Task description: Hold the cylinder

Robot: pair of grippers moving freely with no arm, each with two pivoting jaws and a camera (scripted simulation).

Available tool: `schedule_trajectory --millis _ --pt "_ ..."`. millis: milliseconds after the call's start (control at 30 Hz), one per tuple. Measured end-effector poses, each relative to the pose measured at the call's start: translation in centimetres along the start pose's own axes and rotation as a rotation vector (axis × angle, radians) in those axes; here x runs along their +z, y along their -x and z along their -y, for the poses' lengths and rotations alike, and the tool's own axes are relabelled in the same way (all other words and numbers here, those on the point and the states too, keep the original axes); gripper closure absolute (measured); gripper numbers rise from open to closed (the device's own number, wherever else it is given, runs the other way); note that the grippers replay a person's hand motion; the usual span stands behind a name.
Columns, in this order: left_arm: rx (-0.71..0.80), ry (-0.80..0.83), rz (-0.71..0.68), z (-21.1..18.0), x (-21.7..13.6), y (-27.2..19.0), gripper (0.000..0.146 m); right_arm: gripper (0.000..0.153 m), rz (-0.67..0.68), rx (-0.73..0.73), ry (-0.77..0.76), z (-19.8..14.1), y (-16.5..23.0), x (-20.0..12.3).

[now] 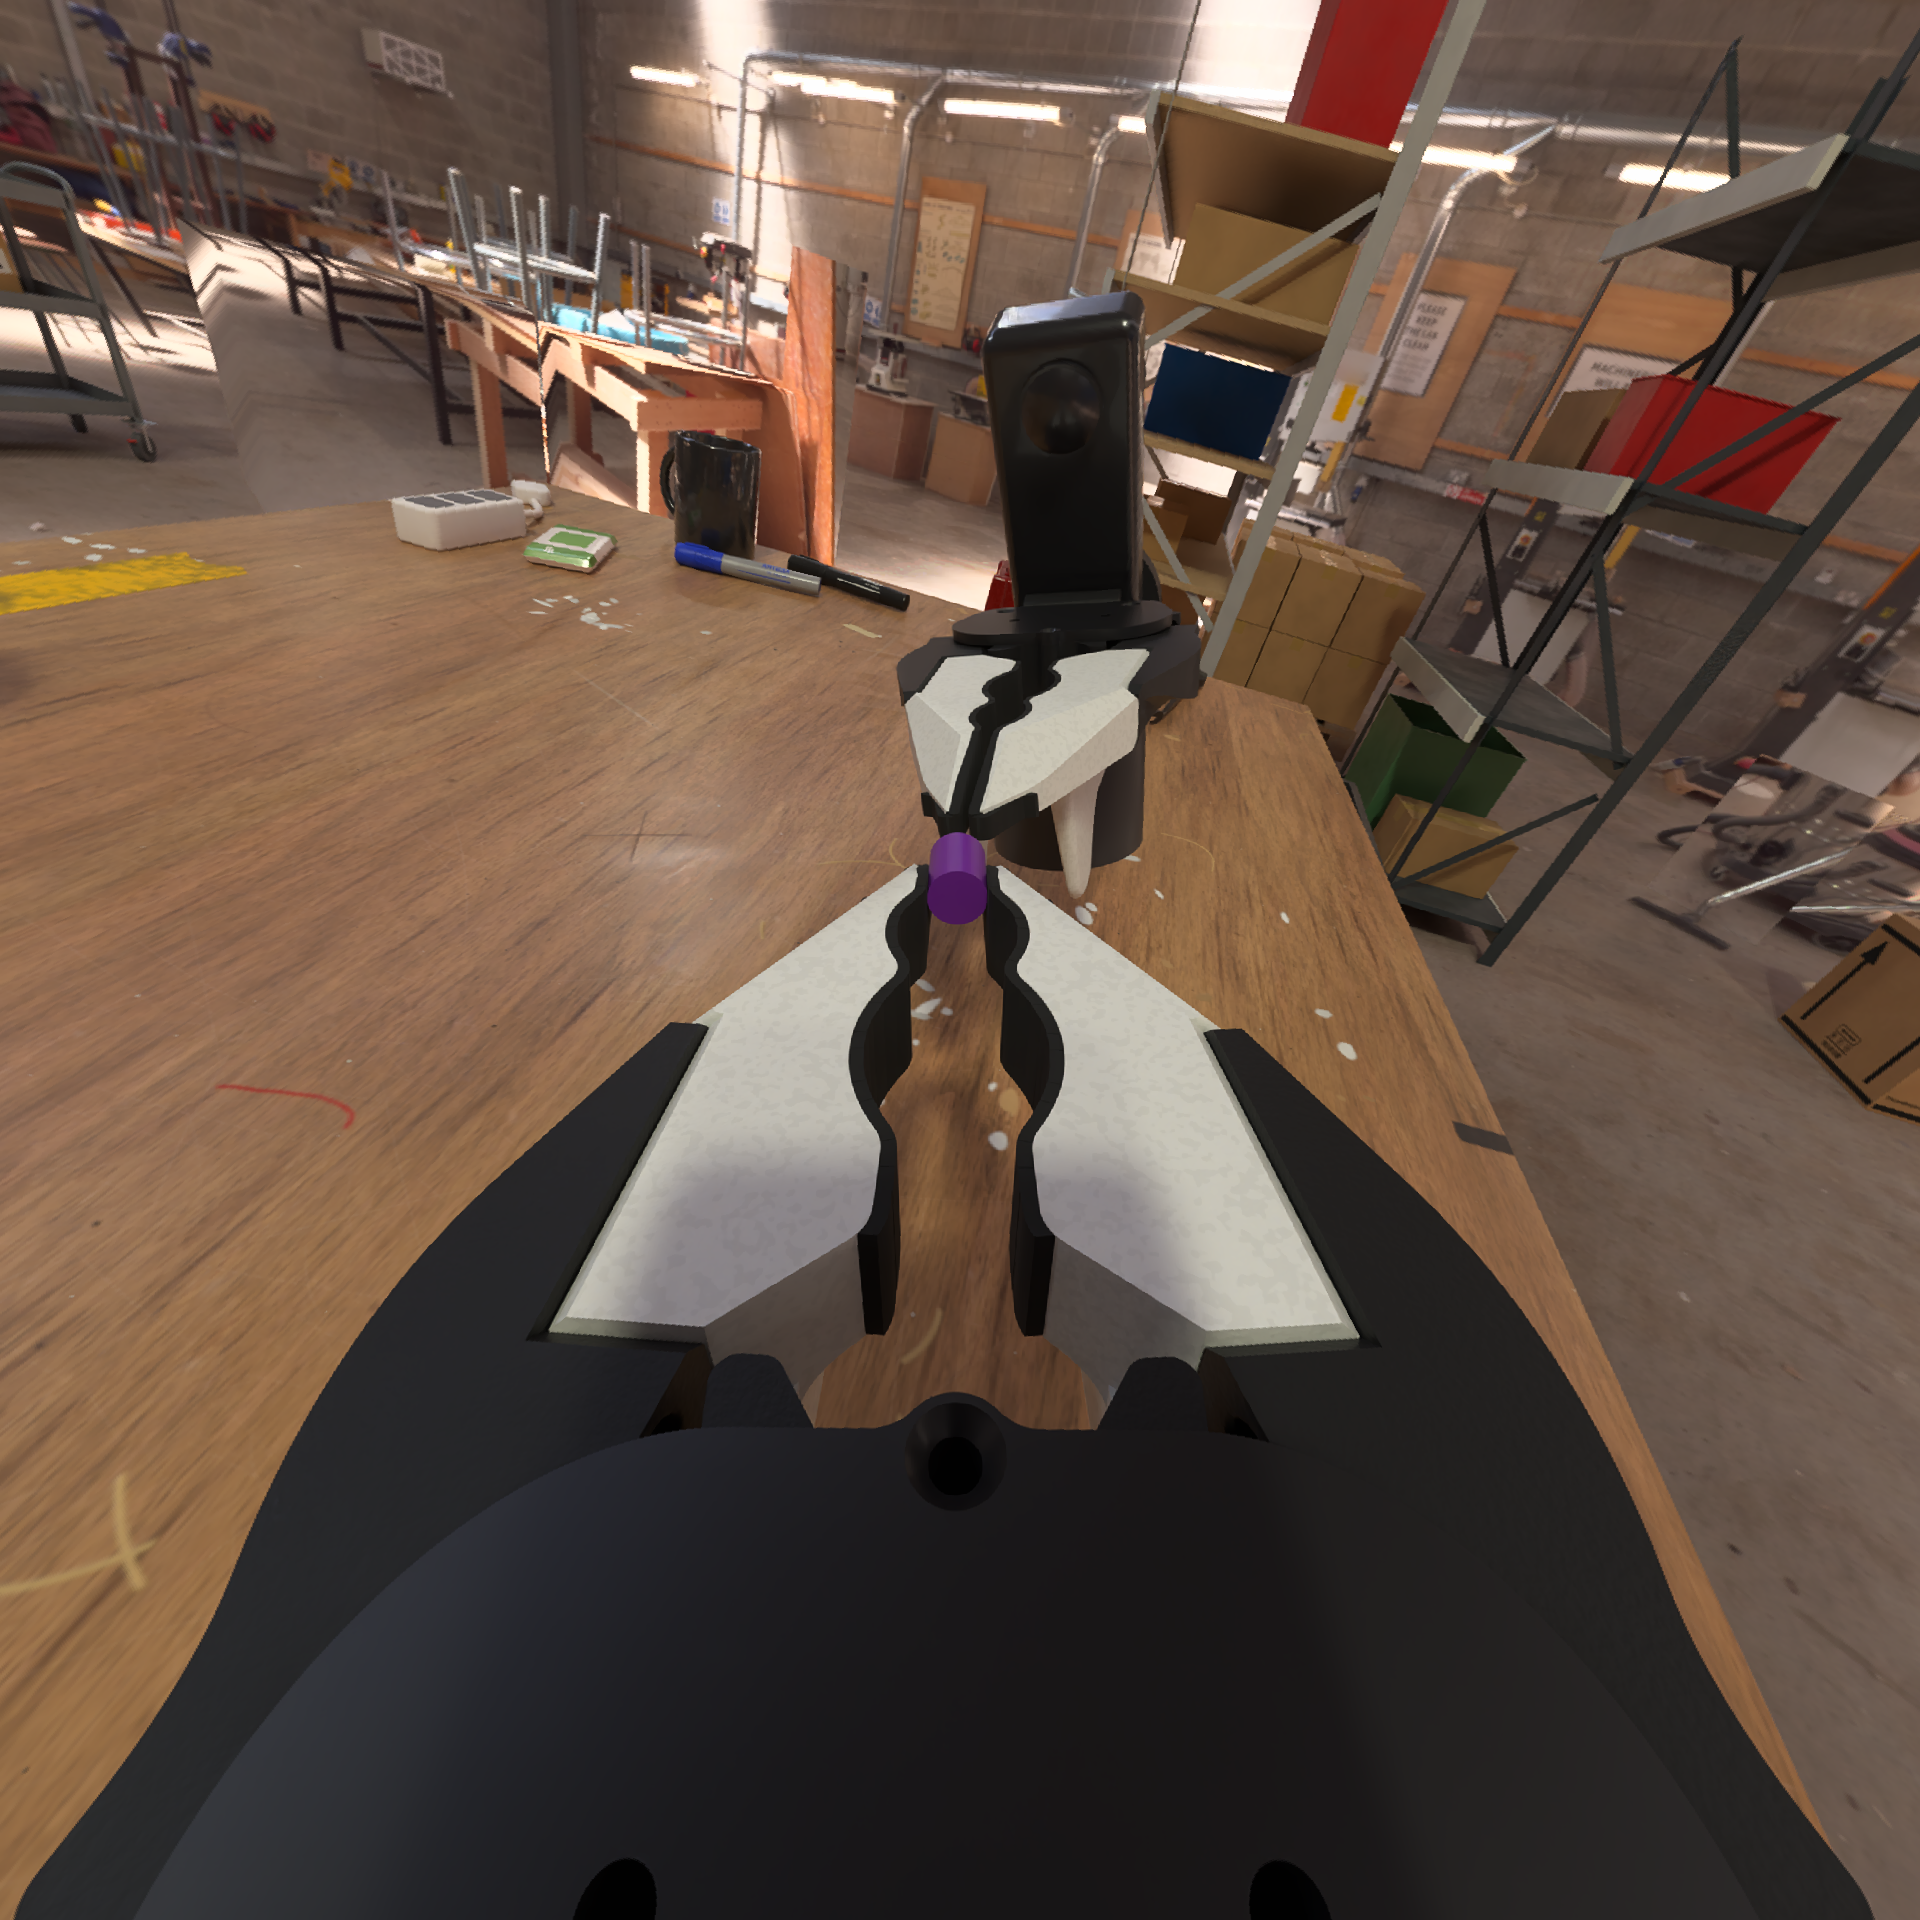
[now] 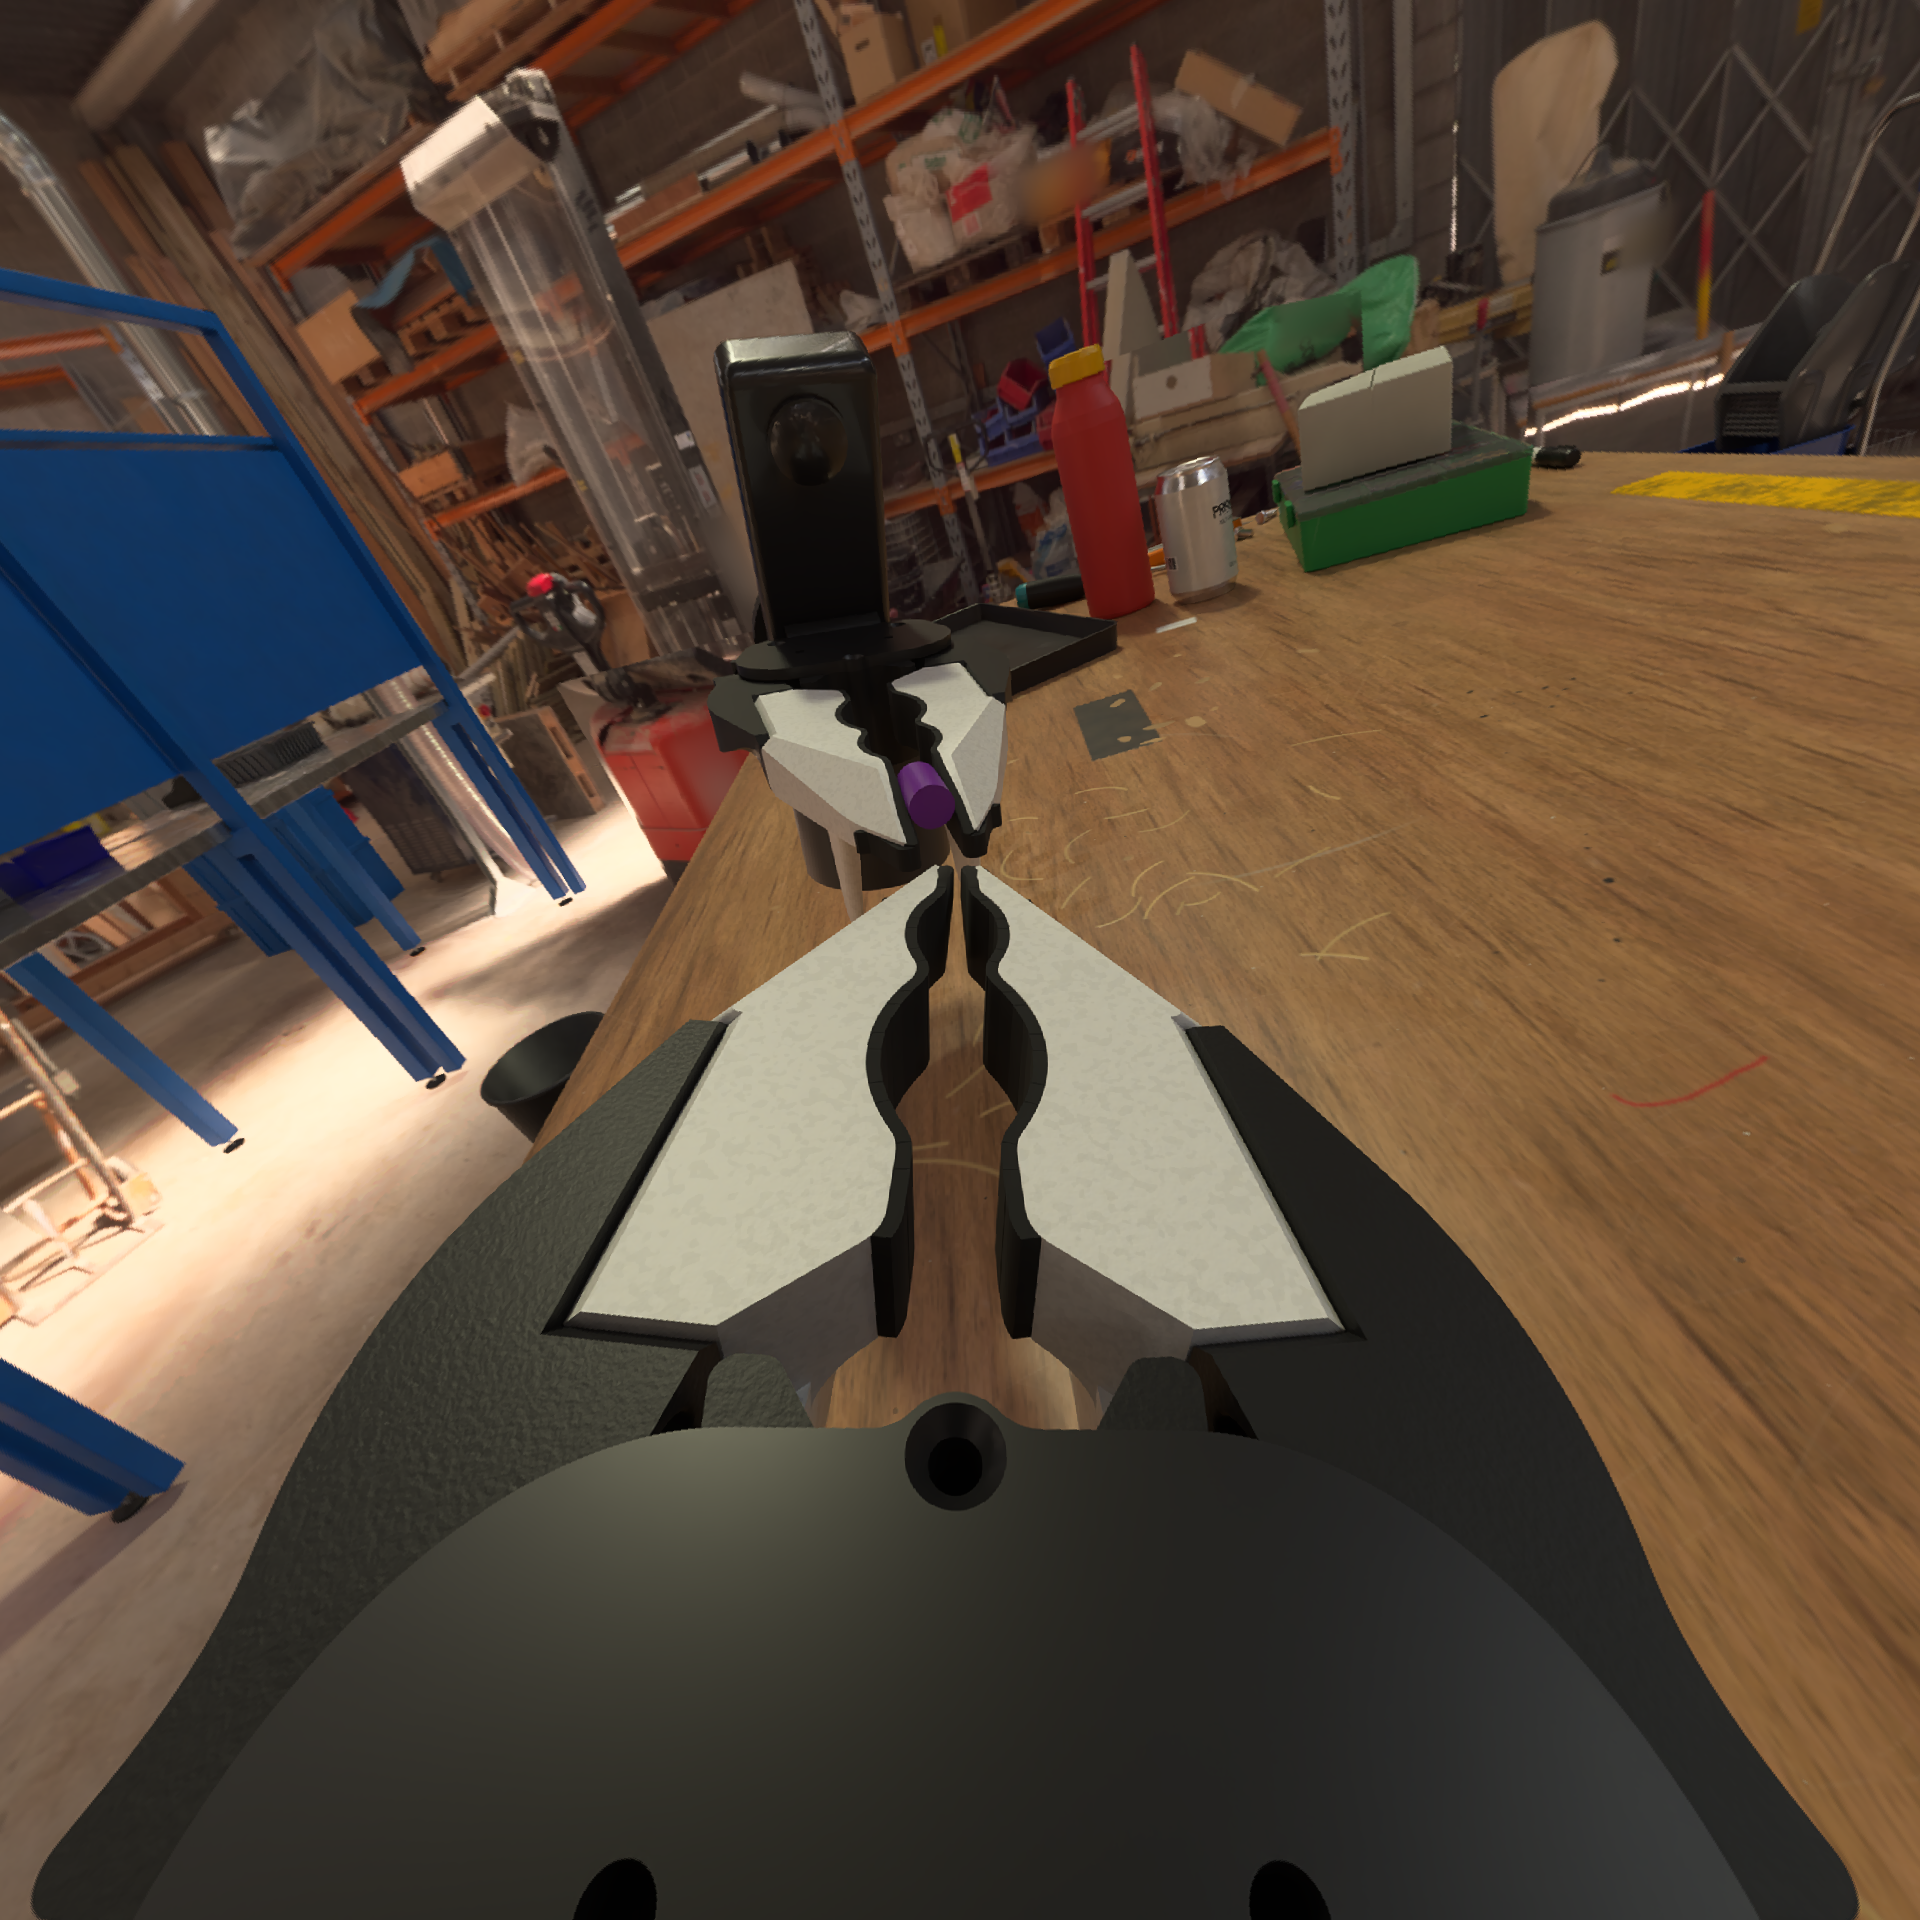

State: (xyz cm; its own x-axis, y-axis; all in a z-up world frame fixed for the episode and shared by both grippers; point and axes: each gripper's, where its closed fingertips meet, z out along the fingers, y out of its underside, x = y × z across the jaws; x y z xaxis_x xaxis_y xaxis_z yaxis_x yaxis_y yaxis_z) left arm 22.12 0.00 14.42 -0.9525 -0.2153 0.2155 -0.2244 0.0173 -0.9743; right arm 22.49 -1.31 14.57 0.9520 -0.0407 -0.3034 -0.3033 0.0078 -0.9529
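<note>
A small purple cylinder [image 1: 955, 879] sits crosswise between the fingertips of my left gripper [image 1: 956, 891], which is shut on it above the wooden table [image 1: 416, 831]. In the right wrist view the cylinder [image 2: 925, 794] shows in the left gripper [image 2: 932, 823] facing me. My right gripper [image 2: 956, 881] is shut and empty, its tips just short of the cylinder. It also shows in the left wrist view [image 1: 964, 818], tips closed, right behind the cylinder. The two grippers face each other nose to nose.
A black mug [image 1: 717, 494], white box [image 1: 457, 516], green pack [image 1: 569, 548] and two markers [image 1: 748, 569] lie at the far end. A red bottle [image 2: 1096, 488], can [image 2: 1197, 530], green box [image 2: 1403, 499] and black tray [image 2: 1029, 639] stand behind the left gripper. Metal shelving [image 1: 1558, 623] stands past the table edge.
</note>
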Motion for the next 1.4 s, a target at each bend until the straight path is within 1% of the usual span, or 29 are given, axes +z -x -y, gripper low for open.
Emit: schedule_trajectory --millis 100,200,267,367,467,533,667,767,933,1133,1233,1400 --pt "-0.025 0.009 -0.027 -0.4 0.1 -0.1 0.137 0.151 0.013 0.008 0.001 -0.2 0.0 0.0" --pt "-0.082 0.011 -0.054 -0.6 -0.1 0.2 0.137 0.15 -0.052 -0.103 0.021 -0.4 -0.3 -0.3" --pt "-0.111 -0.002 -0.045 -0.5 -0.4 0.7 0.137 0.147 -0.09 -0.141 0.027 -0.1 -0.4 -0.6" --pt "-0.128 0.004 -0.036 -0.7 -0.4 1.0 0.137 0.138 -0.096 -0.132 0.037 0.2 -0.5 -0.7" --pt "-0.138 0.003 -0.037 -0.8 -0.2 1.0 0.137 0.136 -0.106 -0.11 0.054 -0.2 -0.8 -0.5" --pt "-0.137 0.003 -0.038 -0.8 -0.1 0.9 0.137 0.138 -0.104 -0.107 0.071 -0.6 -0.8 -0.2" --pt "-0.128 0.008 -0.03 -0.9 -0.1 1.0 0.137 0.147 -0.111 -0.109 0.077 -1.0 -0.9 0.1" --pt "-0.115 0.019 -0.017 -1.1 -0.1 1.1 0.137 0.15 -0.107 -0.095 0.089 -1.2 -1.0 0.1" --pt "-0.066 0.045 0.007 -1.3 0.0 1.1 0.137 0.151 -0.094 -0.091 0.088 -1.2 -0.8 0.0" --pt "0.009 0.103 -0.001 -2.1 0.6 0.3 0.137 0.153 -0.074 -0.037 0.015 -0.2 -0.8 0.0" --pt "0.008 0.077 -0.02 -1.7 0.6 -0.1 0.137 0.152 -0.085 -0.015 0.002 0.0 -1.3 -0.2" --pt "0.002 0.055 -0.04 -1.4 0.3 -0.2 0.137 0.152 -0.087 0.001 0.024 -0.5 -1.6 -0.2"
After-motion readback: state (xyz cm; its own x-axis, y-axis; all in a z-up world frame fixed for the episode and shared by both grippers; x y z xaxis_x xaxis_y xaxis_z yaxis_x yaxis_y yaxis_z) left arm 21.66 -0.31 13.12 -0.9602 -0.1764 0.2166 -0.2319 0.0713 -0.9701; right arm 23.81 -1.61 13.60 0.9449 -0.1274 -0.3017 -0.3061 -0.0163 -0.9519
